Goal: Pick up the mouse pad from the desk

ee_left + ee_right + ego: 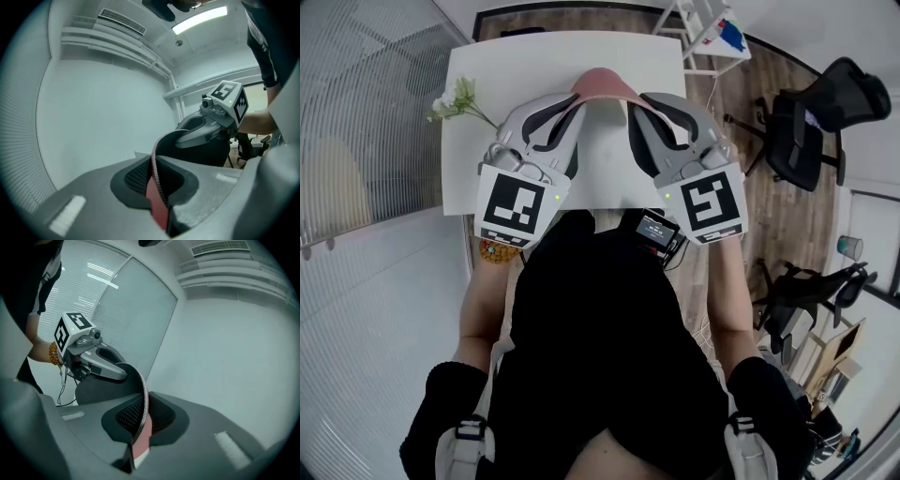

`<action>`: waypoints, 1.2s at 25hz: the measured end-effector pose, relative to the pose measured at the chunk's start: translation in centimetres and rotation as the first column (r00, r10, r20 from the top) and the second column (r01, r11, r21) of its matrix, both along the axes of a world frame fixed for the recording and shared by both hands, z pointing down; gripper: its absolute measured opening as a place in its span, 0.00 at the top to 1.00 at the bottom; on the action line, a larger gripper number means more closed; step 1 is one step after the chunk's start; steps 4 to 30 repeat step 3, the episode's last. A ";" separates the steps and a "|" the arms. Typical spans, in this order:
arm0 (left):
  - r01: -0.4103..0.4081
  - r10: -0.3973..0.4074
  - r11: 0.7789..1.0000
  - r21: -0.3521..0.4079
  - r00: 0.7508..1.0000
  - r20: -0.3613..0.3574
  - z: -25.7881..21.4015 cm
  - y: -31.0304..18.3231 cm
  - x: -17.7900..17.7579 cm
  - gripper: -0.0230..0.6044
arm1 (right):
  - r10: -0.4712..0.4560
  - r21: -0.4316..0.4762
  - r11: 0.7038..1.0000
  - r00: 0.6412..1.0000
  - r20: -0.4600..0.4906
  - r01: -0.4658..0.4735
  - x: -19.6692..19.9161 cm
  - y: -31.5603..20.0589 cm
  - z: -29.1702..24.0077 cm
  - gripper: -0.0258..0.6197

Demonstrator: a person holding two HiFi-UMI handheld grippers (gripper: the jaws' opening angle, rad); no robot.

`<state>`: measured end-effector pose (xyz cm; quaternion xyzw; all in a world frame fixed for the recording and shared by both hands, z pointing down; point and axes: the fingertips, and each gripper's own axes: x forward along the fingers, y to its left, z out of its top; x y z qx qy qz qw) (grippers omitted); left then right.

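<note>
Left tongs (574,101) and right tongs (637,103) side by side, tips converging, both clamped on mouse pad (600,82)

Mouse pad (600,84): only the pink top arc shows in head view, rest hidden behind left gripper (572,101) and right gripper (636,101). Clamped edges vanish between the jaws in both gripper views. Desk (487,66) near edge covered by marker cubes (517,203) and torso (600,309). Flowers (455,98) too small to identify. Rack (708,28) cut by top edge.
</note>
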<state>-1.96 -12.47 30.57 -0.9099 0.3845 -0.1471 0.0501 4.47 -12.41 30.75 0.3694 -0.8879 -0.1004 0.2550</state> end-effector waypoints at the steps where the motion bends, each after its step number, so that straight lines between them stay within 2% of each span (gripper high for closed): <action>1: -0.003 0.003 1.000 0.005 1.000 0.004 -0.1 -0.6 -0.1 0.93 | -0.002 0.005 1.000 1.000 -0.007 0.002 -0.1 -0.5 0.0 0.90; 3: -0.008 0.008 1.000 0.016 1.000 0.011 -0.4 -1.8 -0.3 0.93 | -0.005 0.017 1.000 1.000 -0.022 0.005 -0.2 -1.5 -0.2 0.90; 30: -0.008 0.008 1.000 0.016 1.000 0.011 -0.4 -1.8 -0.3 0.93 | -0.005 0.017 1.000 1.000 -0.022 0.005 -0.2 -1.5 -0.2 0.90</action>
